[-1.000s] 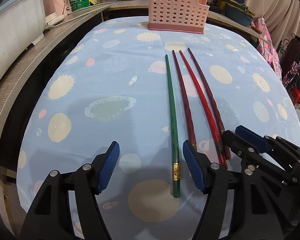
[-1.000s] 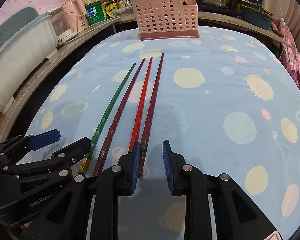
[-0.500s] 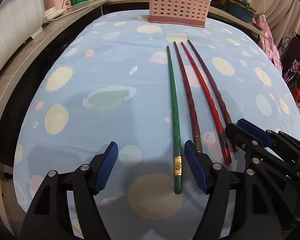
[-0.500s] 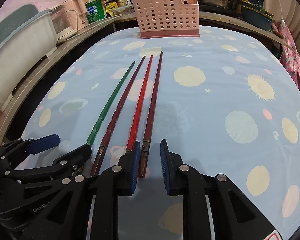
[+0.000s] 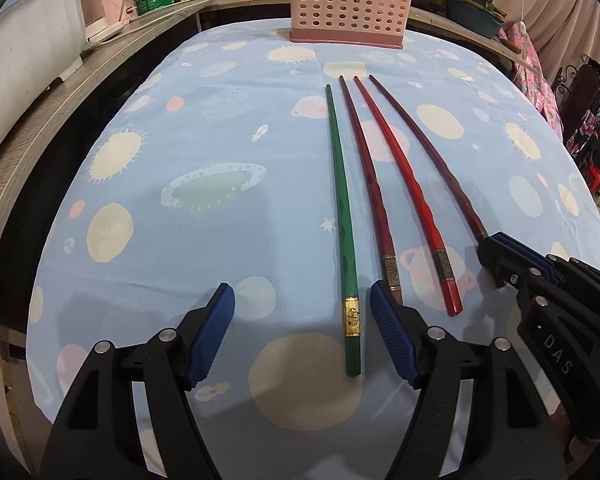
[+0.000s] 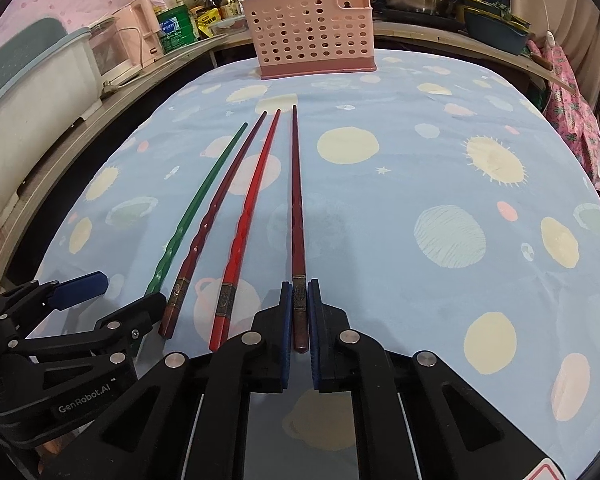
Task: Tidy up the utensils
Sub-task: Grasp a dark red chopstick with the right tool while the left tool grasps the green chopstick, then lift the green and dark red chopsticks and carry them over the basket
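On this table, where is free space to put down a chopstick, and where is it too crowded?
Free: the tablecloth right of the dark maroon chopstick, and the stretch left of the green chopstick, both reaching the pink basket. Crowded: the near edge, where the left gripper and right gripper meet four chopstick ends.

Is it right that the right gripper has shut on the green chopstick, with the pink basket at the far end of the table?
Not quite. The right gripper has shut on the dark red chopstick, as the right wrist view shows. The green chopstick lies free. The pink basket is indeed at the far end.
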The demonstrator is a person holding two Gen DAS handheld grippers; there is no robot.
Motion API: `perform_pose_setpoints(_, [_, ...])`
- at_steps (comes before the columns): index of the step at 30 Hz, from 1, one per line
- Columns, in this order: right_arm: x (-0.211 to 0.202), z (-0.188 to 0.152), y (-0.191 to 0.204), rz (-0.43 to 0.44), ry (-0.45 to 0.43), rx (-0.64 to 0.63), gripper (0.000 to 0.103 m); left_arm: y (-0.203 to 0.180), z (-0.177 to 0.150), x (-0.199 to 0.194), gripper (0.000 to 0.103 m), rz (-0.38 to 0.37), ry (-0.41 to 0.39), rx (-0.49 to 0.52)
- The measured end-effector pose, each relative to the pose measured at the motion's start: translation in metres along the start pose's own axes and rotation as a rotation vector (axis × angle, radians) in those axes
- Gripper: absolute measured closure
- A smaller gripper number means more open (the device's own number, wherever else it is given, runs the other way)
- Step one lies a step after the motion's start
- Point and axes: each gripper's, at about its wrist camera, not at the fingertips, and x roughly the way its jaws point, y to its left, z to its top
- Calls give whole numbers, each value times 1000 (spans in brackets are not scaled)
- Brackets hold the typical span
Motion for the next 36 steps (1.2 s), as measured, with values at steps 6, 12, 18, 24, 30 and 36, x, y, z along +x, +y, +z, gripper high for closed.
perform_pose_setpoints(6, [-3,-4,-5,-3,2,13,96,-2,-4,-2,37,-2,-6,10])
perform_pose_setpoints(12, [-4,-4,-5,-10,5,11,96,-3,-8,-6,52,-18,-14,24])
perform_pose_setpoints(18, [-4,-5,-6,-3,3,18,96,-5,-7,-8,74,-38,-8,36])
perform_pose_setpoints(24, [-4,-5,-6,-3,3,19,96,-7,-5,-8,96,-73,6,32])
perform_pose_setpoints(30, [-4,-5,-7,0,6,23,96,-8,-3,-7,96,-102,19,29])
perform_pose_setpoints(36, [-11,0,-5,13,-4,36,96,-8,1,-10,96,-110,21,22])
